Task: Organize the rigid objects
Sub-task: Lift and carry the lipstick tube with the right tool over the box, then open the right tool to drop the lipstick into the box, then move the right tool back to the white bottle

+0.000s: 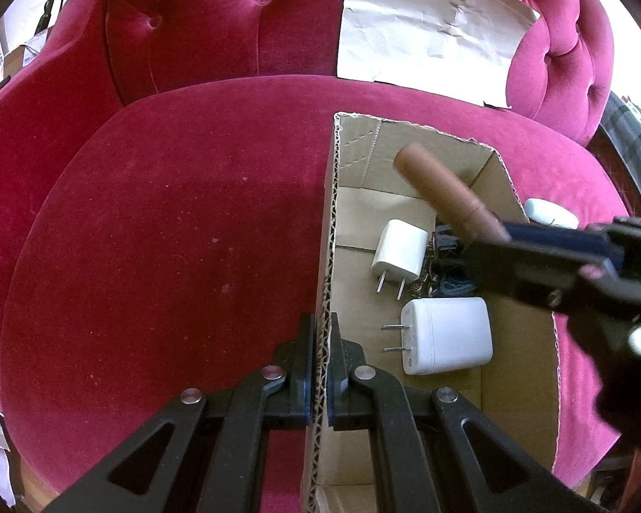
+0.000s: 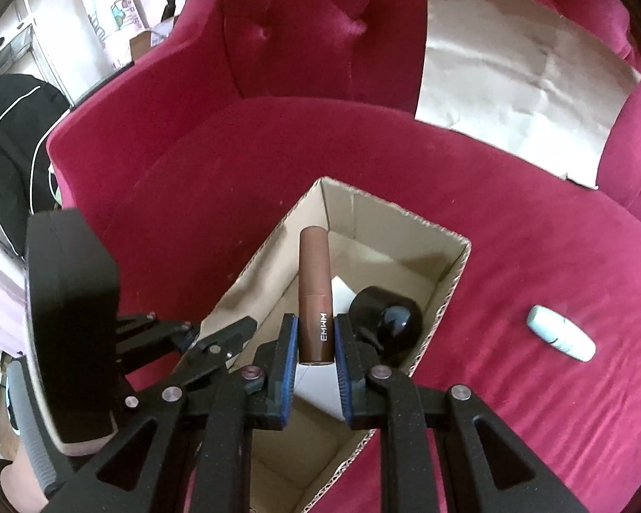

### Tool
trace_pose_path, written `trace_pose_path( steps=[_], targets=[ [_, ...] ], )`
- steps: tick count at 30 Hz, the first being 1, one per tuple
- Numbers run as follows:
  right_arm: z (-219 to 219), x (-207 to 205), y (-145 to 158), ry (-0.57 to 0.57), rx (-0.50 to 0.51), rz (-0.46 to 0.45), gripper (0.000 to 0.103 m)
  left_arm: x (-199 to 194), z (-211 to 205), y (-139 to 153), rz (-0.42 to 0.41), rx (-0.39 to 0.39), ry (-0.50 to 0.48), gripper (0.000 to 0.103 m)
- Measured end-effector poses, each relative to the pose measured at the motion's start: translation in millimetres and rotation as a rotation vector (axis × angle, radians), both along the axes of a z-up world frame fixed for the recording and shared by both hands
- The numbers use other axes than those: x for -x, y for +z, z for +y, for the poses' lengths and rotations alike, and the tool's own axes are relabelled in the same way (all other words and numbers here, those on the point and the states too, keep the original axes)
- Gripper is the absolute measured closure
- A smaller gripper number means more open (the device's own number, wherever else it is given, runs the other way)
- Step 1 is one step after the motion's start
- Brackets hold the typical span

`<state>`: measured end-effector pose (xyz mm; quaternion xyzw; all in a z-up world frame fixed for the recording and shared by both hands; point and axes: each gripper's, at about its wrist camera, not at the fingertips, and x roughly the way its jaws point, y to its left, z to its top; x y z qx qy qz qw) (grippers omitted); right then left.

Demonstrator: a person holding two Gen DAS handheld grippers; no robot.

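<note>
Cardboard box (image 1: 521,406) sits on the seat of a red velvet armchair (image 1: 171,235), open side up.

Left tool (image 1: 319,363): clenched on the box's left wall, one finger inside, one outside, the corrugated edge pinched between the blue pads.

Right tool (image 2: 316,337): grasping a brown tube (image 2: 315,299) near its lower end, pads against both sides. Tube marked "EMWM"; it points away from the wrist and hangs over the box opening, above the contents, not touching them as far as I can tell. In the left view the same tube (image 1: 444,190) juts at a slant over the far part of the box.

Inside the box: small white charger (image 1: 399,252) with two prongs, larger white plug block (image 1: 448,335) nearer the left tool, a black round-topped item (image 2: 386,320), some dark bits between them, unclear.

Outside the box: pale oval item (image 2: 562,339) on the seat to the right. Crumpled paper sheet (image 2: 521,98) leans on the chair back.
</note>
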<state>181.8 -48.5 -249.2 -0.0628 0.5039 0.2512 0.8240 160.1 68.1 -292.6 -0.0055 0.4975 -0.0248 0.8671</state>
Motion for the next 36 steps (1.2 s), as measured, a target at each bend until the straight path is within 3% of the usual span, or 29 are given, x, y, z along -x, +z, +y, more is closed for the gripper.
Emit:
trace_pose_path(
  steps=[9,18,20,24,28,36],
  targets=[
    [2.0,-6.7,-11.9,0.008,-0.005,0.042,0.086,0.3,-1.4,-0.3,-0.001,-0.001,-0.002,0.099],
    [0.9,-4.1,-9.1,0.01,0.009,0.014,0.082,-0.1,-1.7,-1.0,-0.001,-0.001,-0.002,0.099],
    [-0.4,-2.6,-6.3,-0.001,0.02,-0.003,0.058,-0.2,-1.7,-1.2,-0.001,-0.002,-0.002,0.099],
    [-5.0,-2.7,0.6,-0.036,0.047,-0.049,0.046,-0.3,-1.9,-1.1,-0.001,-0.001,-0.002,0.099],
    [-9.1,-3.5,2.6,-0.06,0.062,-0.071,0.011,-0.8,-1.0,-1.1,0.0,0.008,0.002,0.099],
    [-17.1,-7.1,2.8,-0.101,0.088,-0.096,0.003,-0.8,-0.1,-1.7,-0.002,0.003,-0.001,0.099]
  ],
)
